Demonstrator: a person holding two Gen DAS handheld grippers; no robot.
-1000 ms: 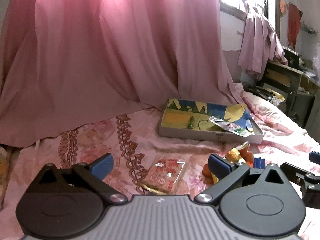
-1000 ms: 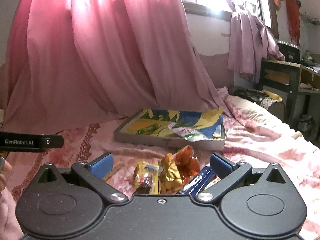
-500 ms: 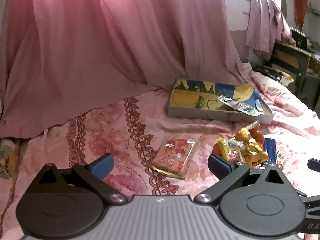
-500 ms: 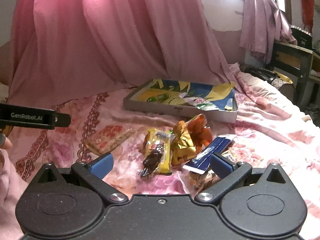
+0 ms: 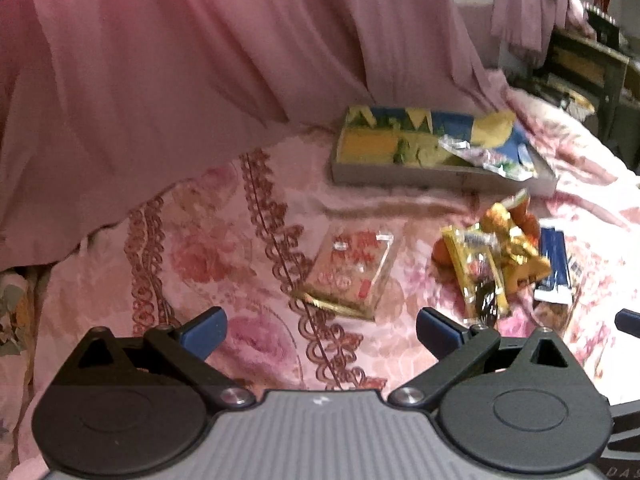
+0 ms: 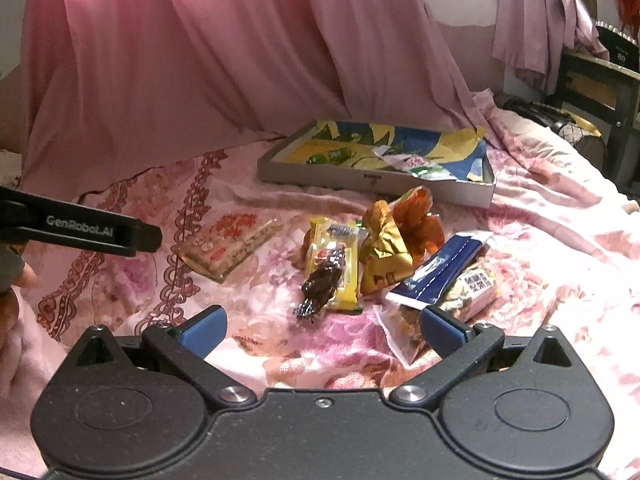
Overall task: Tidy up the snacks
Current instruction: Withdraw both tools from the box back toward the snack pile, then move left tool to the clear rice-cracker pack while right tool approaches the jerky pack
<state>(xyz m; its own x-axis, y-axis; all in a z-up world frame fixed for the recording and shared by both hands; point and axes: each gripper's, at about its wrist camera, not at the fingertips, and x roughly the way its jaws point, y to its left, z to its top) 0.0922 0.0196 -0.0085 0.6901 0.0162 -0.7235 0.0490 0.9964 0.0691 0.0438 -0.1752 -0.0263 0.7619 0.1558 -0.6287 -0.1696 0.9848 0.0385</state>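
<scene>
Two hand-held tools hover low over a bed [image 6: 560, 208] covered in pink floral cloth, both with jaws spread wide and holding nothing. The left tool [image 5: 320, 330] faces a flat clear-wrapped biscuit pack [image 5: 352, 270] lying alone, straight ahead of it and just beyond its tips. The pack's long axis runs away from the tool, tilted slightly to the right, so its near short edge points toward the gap in the jaws.

The right tool [image 6: 322, 330] faces a loose heap of snacks: a yellow packet [image 6: 334, 264] straight ahead, a gold wrapper [image 6: 384, 252] and orange wrapper [image 6: 420, 220] behind it, and a blue sachet [image 6: 438, 266] lying diagonally ahead and to the right, over a small printed pack [image 6: 472, 286] near the right finger.

Beyond both groups sits a shallow box [image 6: 376, 180] with a colourful lining, already holding two or three wrappers. It seems the place for the snacks.

Judging by position, the left tool is nearer the biscuit pack and the right nearer the heap.
</scene>
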